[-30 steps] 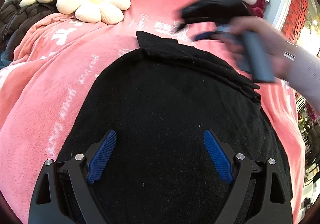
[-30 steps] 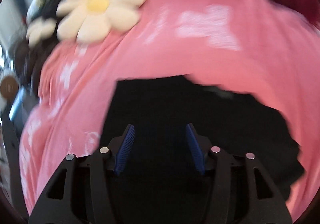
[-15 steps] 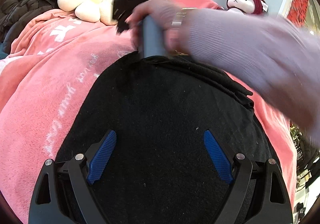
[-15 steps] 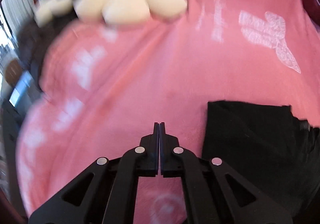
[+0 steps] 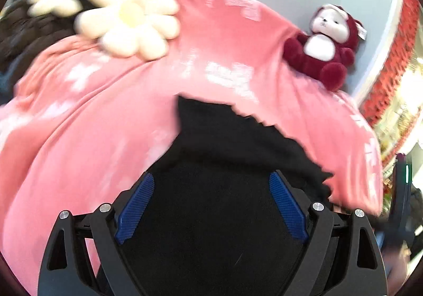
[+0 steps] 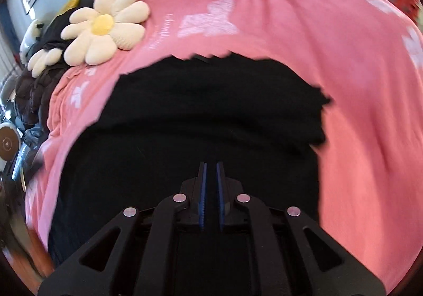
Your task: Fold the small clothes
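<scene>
A black folded garment lies on a pink blanket. My left gripper is open and empty, its blue pads wide apart just above the garment's near part. In the right wrist view the same black garment fills the middle. My right gripper is nearly shut, with a narrow gap between its blue pads and nothing held, hovering over the garment's near half. Both views are motion-blurred.
A cream flower cushion lies far left on the blanket, also in the right wrist view. A red and white plush bear sits at the far right. Dark clothes are piled at the left edge.
The right hand has left the left wrist view. My right gripper has moved from the bare blanket back over the black garment and stays about closed. The left gripper pulled back, still open.
</scene>
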`<state>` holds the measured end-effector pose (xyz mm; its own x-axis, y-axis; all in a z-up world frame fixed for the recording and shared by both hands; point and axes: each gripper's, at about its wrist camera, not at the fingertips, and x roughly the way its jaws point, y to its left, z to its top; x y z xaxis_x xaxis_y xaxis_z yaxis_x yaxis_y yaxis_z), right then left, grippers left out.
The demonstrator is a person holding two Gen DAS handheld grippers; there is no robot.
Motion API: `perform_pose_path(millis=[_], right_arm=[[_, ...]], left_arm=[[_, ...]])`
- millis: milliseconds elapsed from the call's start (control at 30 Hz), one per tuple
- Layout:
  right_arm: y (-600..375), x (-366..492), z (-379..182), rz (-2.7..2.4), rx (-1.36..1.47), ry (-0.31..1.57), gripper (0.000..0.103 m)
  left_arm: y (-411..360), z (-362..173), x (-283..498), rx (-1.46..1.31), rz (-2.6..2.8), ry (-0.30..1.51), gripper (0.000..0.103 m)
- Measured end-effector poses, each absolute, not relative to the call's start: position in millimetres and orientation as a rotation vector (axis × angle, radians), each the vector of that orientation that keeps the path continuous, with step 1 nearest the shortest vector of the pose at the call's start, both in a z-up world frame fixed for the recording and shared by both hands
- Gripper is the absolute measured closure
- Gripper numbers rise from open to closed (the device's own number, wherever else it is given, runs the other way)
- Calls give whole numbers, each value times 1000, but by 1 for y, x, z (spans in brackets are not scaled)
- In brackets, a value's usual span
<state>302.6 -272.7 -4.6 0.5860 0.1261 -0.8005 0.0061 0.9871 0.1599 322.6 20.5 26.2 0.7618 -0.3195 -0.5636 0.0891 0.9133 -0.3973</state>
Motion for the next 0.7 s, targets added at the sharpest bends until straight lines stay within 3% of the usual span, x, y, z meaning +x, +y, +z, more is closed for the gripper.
perform_pose_path(millis=[233, 367, 433, 567, 633, 700], right_arm=[[-311, 304, -41, 24, 300, 977, 95], [-316, 332, -49, 61, 355, 972, 95], [-312, 353, -49, 75, 311, 965, 95], [-359, 380, -59, -107, 289, 950, 103], [-390, 374, -66, -85, 456, 937, 103], [-393, 363, -59, -131, 444, 928, 99]], left_arm=[[-15, -13, 426, -436, -316, 930, 17], [22, -38, 444, -574, -211, 933, 38], [36, -36, 445, -580, -188, 917, 42], [55, -23, 439, -406, 23, 831, 36], [71, -36, 441, -447, 39, 876, 32], [85, -50, 439, -501, 32, 923, 32]])
